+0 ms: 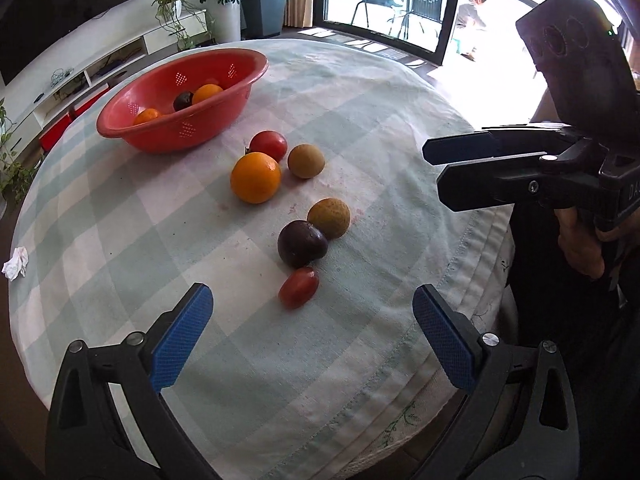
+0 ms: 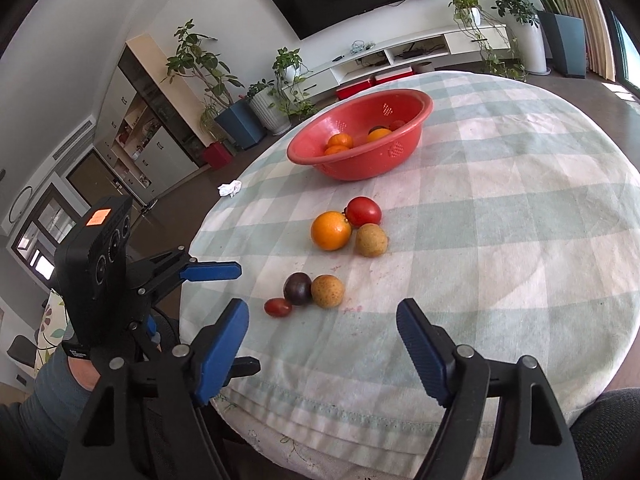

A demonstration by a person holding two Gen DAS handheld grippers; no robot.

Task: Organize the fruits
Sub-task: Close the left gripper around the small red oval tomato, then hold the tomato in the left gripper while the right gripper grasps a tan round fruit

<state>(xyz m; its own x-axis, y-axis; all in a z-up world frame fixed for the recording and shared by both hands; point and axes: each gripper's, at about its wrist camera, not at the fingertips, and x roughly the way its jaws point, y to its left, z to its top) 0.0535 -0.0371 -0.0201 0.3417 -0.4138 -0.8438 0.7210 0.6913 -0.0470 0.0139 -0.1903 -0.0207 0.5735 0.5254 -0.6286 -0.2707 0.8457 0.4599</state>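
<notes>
Several fruits lie loose on the checked cloth. An orange (image 1: 256,178), a red tomato (image 1: 269,145) and a tan round fruit (image 1: 306,161) form the far cluster. Nearer sit a second tan fruit (image 1: 329,218), a dark plum (image 1: 302,244) and a small red tomato (image 1: 299,287). A red colander bowl (image 1: 180,128) at the back holds oranges and a dark fruit. My left gripper (image 1: 314,296) hangs open just short of the small tomato, touching nothing. My right gripper (image 2: 322,312) is open and empty in front of the near cluster (image 2: 298,289).
The round table (image 1: 400,120) drops away at its near edge under both grippers. A crumpled white tissue (image 1: 16,264) lies at the left rim. In the left wrist view, the right gripper (image 1: 436,170) and the hand holding it stand at the right.
</notes>
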